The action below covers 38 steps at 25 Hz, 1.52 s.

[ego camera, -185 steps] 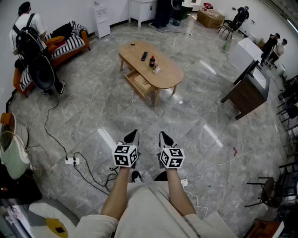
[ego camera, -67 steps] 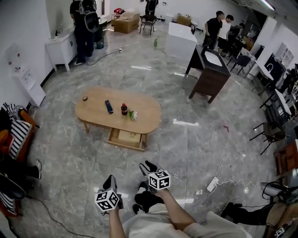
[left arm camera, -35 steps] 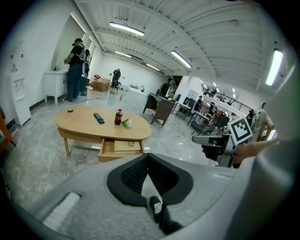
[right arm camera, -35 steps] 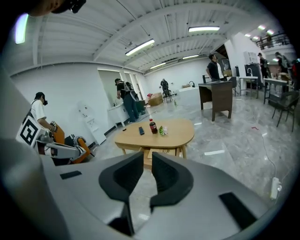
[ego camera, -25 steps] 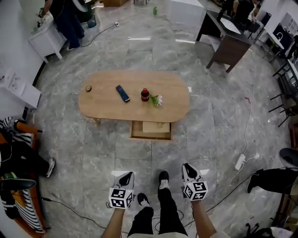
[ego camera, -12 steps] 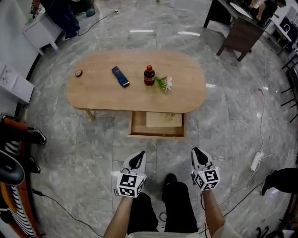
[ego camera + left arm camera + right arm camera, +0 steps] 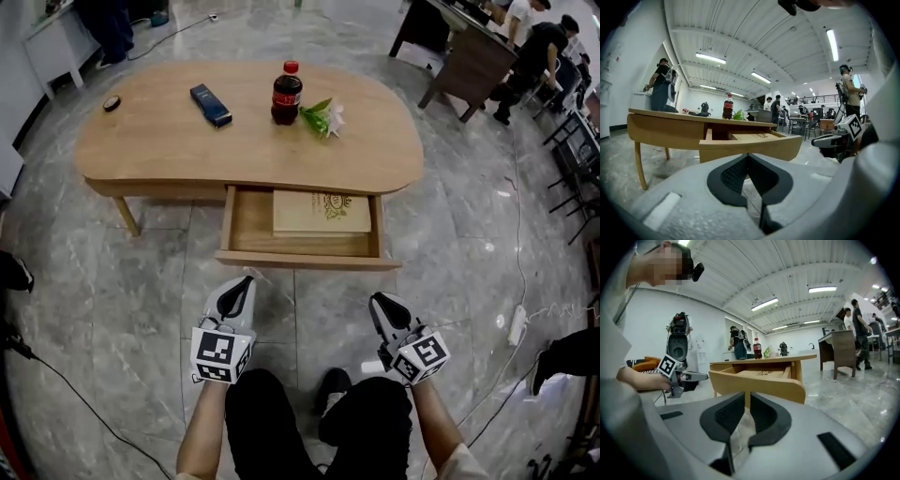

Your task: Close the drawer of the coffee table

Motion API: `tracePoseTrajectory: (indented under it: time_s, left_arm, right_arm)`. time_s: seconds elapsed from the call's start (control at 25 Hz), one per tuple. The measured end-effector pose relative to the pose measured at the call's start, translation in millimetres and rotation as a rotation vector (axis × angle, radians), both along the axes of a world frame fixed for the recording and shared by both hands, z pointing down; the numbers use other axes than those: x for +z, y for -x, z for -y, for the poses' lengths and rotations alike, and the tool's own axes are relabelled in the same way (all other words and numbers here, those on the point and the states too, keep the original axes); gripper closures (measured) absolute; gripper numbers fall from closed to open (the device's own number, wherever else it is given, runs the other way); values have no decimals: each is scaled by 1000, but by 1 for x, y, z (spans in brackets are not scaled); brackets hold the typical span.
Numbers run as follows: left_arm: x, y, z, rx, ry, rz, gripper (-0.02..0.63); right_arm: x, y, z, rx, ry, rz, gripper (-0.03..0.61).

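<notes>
The book (image 7: 321, 213) bears unreadable print. The open drawer (image 7: 305, 260) juts toward the person, long axis crosswise. The left gripper (image 7: 242, 281) is clenched empty; the right gripper (image 7: 381, 304), just narrowed, stands slightly apart, empty.

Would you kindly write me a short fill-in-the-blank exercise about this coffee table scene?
The drawer of the table stands ___.
The book lies inside the ___.
The bottle has a ___ cap.
In the head view, the flower lies just ___ of the bottle.
Missing words: open; drawer; red; right.
</notes>
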<state>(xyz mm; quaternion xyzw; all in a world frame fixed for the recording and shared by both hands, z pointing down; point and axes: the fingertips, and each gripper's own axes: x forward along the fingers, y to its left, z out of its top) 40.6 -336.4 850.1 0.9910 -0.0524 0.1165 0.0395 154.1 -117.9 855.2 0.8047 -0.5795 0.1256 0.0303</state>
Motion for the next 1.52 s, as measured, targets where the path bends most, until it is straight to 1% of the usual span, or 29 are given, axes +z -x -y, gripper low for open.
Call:
tracePoseTrajectory:
  time_s: [0.08, 0.16, 0.24, 0.36, 0.52, 0.64, 0.76, 0.88, 0.96, 1.0, 1.12, 1.24, 1.4, 1.52]
  left_arm:
    - [4, 9, 4, -7, -11, 8, 606]
    - [-1, 12, 7, -16, 5, -11, 606]
    - [-8, 12, 3, -9, 25, -34, 606]
    - [-15, 15, 0, 8, 14, -40, 606]
    - [-14, 14, 16, -24, -14, -32, 606]
    - [-4, 8, 26, -56, 3, -29, 606]
    - [-1, -6, 30, -59, 9, -46, 606]
    - [2, -20, 24, -59, 7, -33, 606]
    - [5, -22, 22, -70, 2, -10, 606]
    - [4, -22, 22, -79, -2, -7, 606]
    - [4, -19, 24, -97, 4, -18, 606]
    - [12, -19, 16, -82, 8, -14, 606]
    - [19, -20, 9, -72, 7, -9, 606]
    - [21, -26, 3, -76, 8, -20, 606]
  right_arm:
    - [10, 1, -3, 22, 23, 4, 532]
    - [9, -8, -10, 61, 27, 7, 532]
    - [-1, -15, -23, 94, 33, -22, 534]
    - [-11, -14, -37, 120, 21, -59, 540]
    - [3, -10, -21, 94, -3, -66, 558]
    - [15, -9, -4, 102, -35, -47, 560]
    - [13, -10, 17, 101, -58, -73, 561]
    - [14, -9, 30, 47, -53, -82, 563]
    - [18, -6, 37, 6, -52, -84, 563]
    - [19, -7, 41, 3, -53, -93, 563]
    - [19, -19, 53, 50, -67, -96, 563]
    - [19, -30, 56, 115, -68, -95, 563]
    - [19, -30, 65, 143, -76, -121, 563]
    - [20, -31, 64, 186, -59, -138, 563]
